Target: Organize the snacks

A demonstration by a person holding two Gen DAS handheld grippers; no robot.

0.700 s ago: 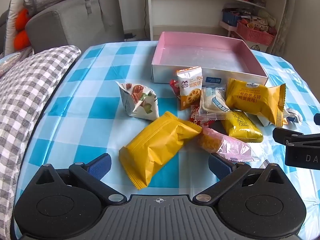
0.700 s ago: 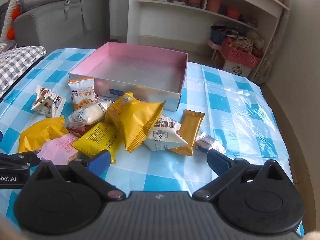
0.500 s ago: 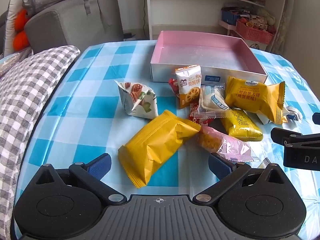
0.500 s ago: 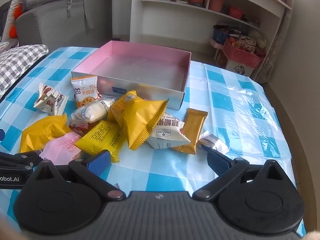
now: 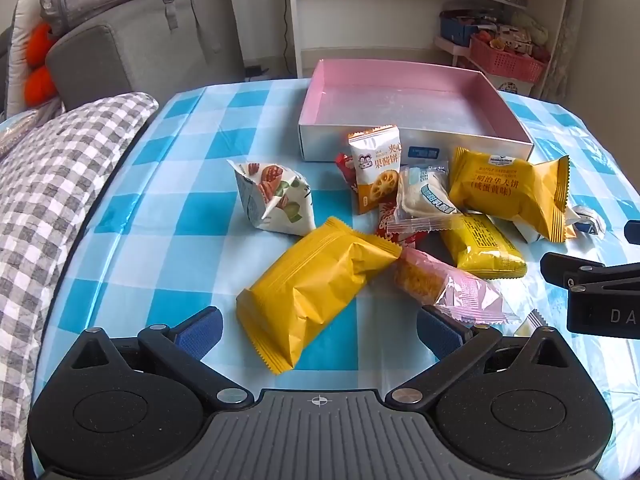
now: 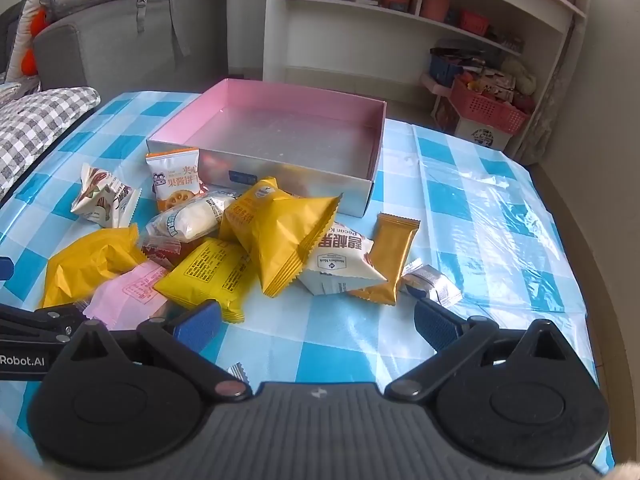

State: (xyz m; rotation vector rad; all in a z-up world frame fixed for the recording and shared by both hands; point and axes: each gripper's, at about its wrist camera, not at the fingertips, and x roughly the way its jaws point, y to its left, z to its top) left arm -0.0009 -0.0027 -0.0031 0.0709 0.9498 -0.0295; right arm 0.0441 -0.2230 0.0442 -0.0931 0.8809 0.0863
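Observation:
A pile of snack packets lies on the blue checked tablecloth in front of an empty pink-lined box (image 5: 400, 92), also in the right wrist view (image 6: 280, 128). My left gripper (image 5: 318, 330) is open, its fingers either side of the near end of a large yellow packet (image 5: 316, 292); a pink packet (image 5: 448, 288) lies by its right finger. My right gripper (image 6: 316, 324) is open and empty over bare cloth, just short of a yellow packet (image 6: 212, 276), a white pecan packet (image 6: 340, 264) and a gold bar (image 6: 388, 256).
A triangular white packet (image 5: 276, 200) lies apart at the left. A grey checked cushion (image 5: 40, 200) borders the table's left edge. A small silver sweet (image 6: 432, 284) lies by my right gripper's right finger. A sofa and white shelves stand behind the table.
Both grippers have drawn back and risen slightly, so the packets sit a little farther off. No packet has moved; both stay open.

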